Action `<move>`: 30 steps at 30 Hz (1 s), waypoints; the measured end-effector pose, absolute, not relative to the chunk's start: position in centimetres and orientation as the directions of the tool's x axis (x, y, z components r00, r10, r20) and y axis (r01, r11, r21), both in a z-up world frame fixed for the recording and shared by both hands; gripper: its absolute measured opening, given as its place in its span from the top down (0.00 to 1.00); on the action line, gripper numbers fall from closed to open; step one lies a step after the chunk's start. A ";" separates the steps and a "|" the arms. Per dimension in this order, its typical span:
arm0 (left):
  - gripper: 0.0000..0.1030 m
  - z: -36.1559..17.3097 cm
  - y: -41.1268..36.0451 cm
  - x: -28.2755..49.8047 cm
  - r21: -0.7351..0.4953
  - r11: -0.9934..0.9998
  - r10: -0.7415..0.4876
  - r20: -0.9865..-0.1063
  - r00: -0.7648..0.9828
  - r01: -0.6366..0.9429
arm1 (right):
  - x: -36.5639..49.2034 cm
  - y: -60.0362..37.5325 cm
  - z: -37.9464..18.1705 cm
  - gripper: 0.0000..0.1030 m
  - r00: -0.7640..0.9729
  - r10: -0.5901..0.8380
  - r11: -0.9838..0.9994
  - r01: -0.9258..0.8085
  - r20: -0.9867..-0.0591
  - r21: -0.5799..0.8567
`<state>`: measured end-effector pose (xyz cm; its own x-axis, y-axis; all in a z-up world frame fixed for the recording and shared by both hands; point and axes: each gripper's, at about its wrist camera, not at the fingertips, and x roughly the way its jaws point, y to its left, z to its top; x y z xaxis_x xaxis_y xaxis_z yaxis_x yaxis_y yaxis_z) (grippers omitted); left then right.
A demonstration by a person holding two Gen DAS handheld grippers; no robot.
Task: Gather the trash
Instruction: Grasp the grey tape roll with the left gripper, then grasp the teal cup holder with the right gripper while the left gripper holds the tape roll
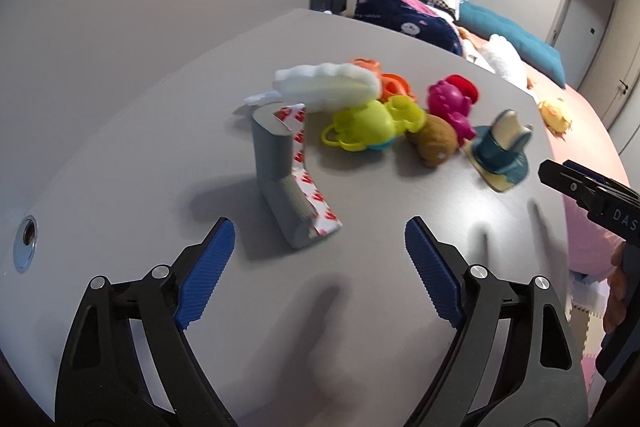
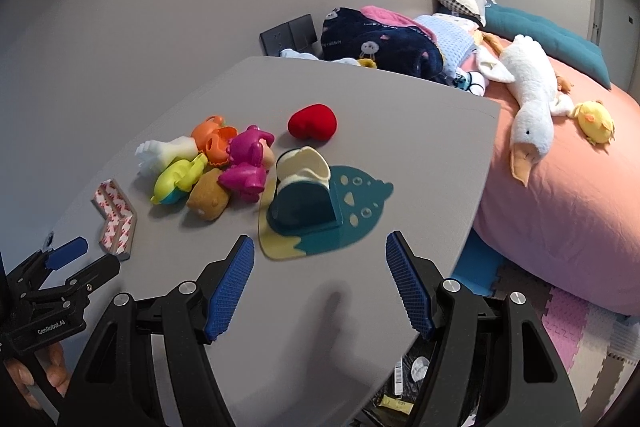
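A grey L-shaped foam corner guard with red-and-white tape (image 1: 294,183) lies on the grey table (image 1: 120,167), just ahead of my open, empty left gripper (image 1: 320,243). It also shows in the right wrist view (image 2: 116,217), at the left. My right gripper (image 2: 320,259) is open and empty above the table, just short of a teal and cream phone stand (image 2: 316,203). The left gripper (image 2: 76,259) shows at the lower left of the right wrist view, and the right gripper's body shows at the right edge of the left wrist view. A white crumpled piece (image 1: 326,87) lies behind the guard.
A pile of toys sits mid-table: yellow-green (image 1: 364,127), orange (image 2: 212,141), magenta (image 2: 248,163), brown (image 2: 208,201), and a red heart (image 2: 312,123). A bed (image 2: 560,187) with a goose plush (image 2: 528,99) stands to the right. Foam floor mats (image 2: 580,327) lie below.
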<state>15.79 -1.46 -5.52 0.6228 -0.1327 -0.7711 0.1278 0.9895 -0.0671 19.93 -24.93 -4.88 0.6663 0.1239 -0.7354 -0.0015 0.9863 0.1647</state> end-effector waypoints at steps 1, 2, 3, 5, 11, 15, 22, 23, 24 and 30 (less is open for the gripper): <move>0.21 -5.6 -1.4 16.2 -0.070 0.990 -0.131 -0.774 0.620 0.123 | 20.4 -24.8 -5.0 0.33 0.664 0.123 0.987 -0.002 -0.738 0.162; 0.23 -5.8 -1.3 16.5 -0.074 0.990 -0.130 -0.777 0.616 0.116 | 20.7 -24.7 -5.1 0.33 0.662 0.121 0.987 -0.002 -0.739 0.159; 0.23 -5.9 -1.0 17.1 -0.080 0.991 -0.129 -0.780 0.612 0.106 | 21.0 -24.6 -5.2 0.33 0.661 0.119 0.988 -0.003 -0.741 0.157; 0.25 -6.2 -0.9 17.7 -0.085 0.992 -0.127 -0.784 0.608 0.098 | 21.8 -24.4 -5.4 0.33 0.655 0.118 0.988 -0.003 -0.746 0.153; 0.40 -6.9 -0.8 19.3 -0.087 0.992 -0.123 -0.798 0.590 0.090 | 23.7 -23.9 -6.2 0.33 0.643 0.118 0.988 0.002 -0.757 0.156; 0.47 -7.3 -0.7 19.7 -0.082 0.993 -0.118 -0.802 0.586 0.088 | 24.9 -23.3 -6.6 0.33 0.637 0.096 0.992 0.002 -0.765 0.126; 0.58 -7.3 -0.3 20.1 -0.070 0.994 -0.104 -0.799 0.592 0.080 | 26.1 -22.5 -7.6 0.49 0.628 0.059 0.997 0.000 -0.776 0.075; 0.58 -7.3 -0.3 20.1 -0.070 0.994 -0.104 -0.800 0.592 0.080 | 26.1 -22.4 -7.6 0.50 0.629 0.053 0.998 -0.003 -0.776 0.065; 0.58 -7.3 -0.2 20.2 -0.070 0.994 -0.103 -0.801 0.590 0.079 | 26.2 -22.2 -7.6 0.54 0.631 0.047 0.998 -0.006 -0.774 0.055; 0.59 -7.4 -0.1 20.0 -0.056 0.996 -0.088 -0.795 0.600 0.071 | 26.0 -22.1 -7.5 0.54 0.636 0.053 0.998 -0.009 -0.770 0.061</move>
<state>19.96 -0.14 -7.42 0.6002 -0.0875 -0.7951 0.0711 0.9959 -0.0560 25.98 -22.06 -7.51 0.6356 0.0526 -0.7702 -0.0089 0.9981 0.0608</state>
